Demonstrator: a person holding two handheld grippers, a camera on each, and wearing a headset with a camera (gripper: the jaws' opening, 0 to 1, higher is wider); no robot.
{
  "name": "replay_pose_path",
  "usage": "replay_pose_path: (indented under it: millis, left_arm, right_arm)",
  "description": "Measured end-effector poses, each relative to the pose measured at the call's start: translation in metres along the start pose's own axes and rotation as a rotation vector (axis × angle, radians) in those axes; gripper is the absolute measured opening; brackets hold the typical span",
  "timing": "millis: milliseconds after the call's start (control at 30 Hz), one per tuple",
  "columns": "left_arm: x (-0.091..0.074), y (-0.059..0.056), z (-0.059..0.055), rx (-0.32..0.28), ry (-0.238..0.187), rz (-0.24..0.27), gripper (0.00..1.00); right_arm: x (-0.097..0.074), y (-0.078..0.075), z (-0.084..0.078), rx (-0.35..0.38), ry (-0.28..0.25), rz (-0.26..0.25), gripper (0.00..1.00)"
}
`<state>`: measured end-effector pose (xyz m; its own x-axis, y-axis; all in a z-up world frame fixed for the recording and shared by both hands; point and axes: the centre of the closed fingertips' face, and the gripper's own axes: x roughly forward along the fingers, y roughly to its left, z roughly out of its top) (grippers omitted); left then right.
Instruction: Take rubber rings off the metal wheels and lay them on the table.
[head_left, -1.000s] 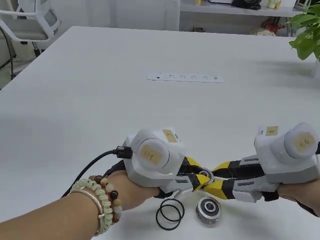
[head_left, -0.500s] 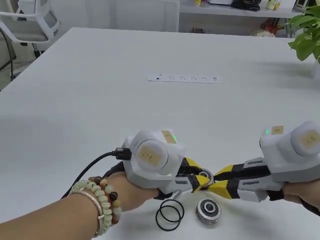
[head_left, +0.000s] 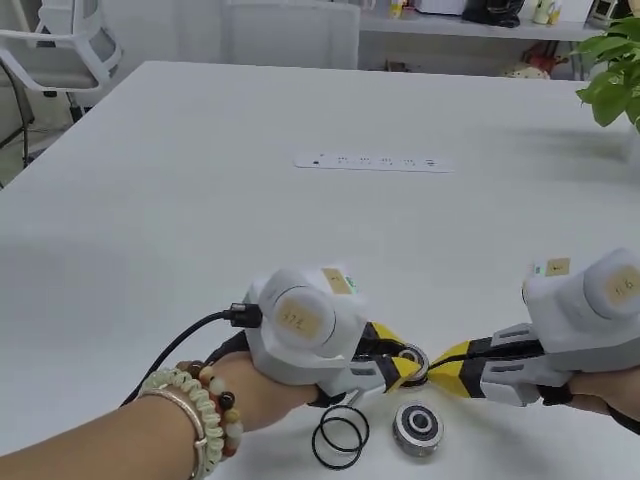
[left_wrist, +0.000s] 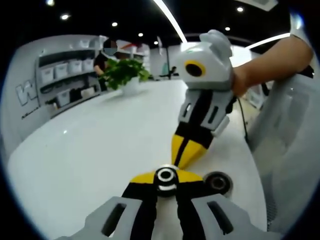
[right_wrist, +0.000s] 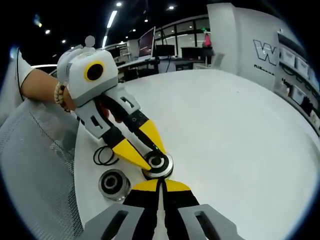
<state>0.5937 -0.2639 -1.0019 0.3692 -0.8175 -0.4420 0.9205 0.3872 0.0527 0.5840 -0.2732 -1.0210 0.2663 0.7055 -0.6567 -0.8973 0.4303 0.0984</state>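
A: Where is the work?
B: The left gripper (head_left: 403, 366) clamps a metal wheel (right_wrist: 158, 164) near the loose wheel (head_left: 417, 425); two rubber rings (head_left: 340, 432) lie just beside that loose wheel.
A: The right gripper (right_wrist: 160, 186)?
B: Jaws squeezed together at the clamped wheel's rim; such rings likely stretch, soft and grippy, so the outer edge looks the place to pinch; the right gripper view shows that contact, too small in the head view.

We see yellow-and-black jaws on the white-grey left gripper (left_wrist: 165, 177) and right gripper (right_wrist: 160, 184). The rubber rings (head_left: 340, 432) are black on the white table (head_left: 200, 200); the wheel (right_wrist: 158, 164) is silvery with a seemingly dark band. The bracelet beads (head_left: 205, 400) are pale green and brown.
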Motion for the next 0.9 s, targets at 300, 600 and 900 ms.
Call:
replay_pose_path:
  millis: [300, 600, 900]
  left_arm:
    - [-0.0002, 0.0002, -0.0005, 0.005, 0.005, 0.0, 0.14]
    - [-0.0005, -0.0006, -0.0008, 0.007, 0.006, -0.008, 0.14]
    - [-0.0001, -0.001, -0.0005, 0.009, 0.004, -0.014, 0.14]
  right_arm:
    - [-0.0031, -0.0064, 0.0021, 0.173, -0.003, -0.019, 0.0]
    - [-0.0071, -0.0051, 0.0073, 0.311, -0.048, 0.007, 0.0]
    - [-0.0063, -0.0011, 0.0057, 0.313, -0.028, 0.007, 0.0]
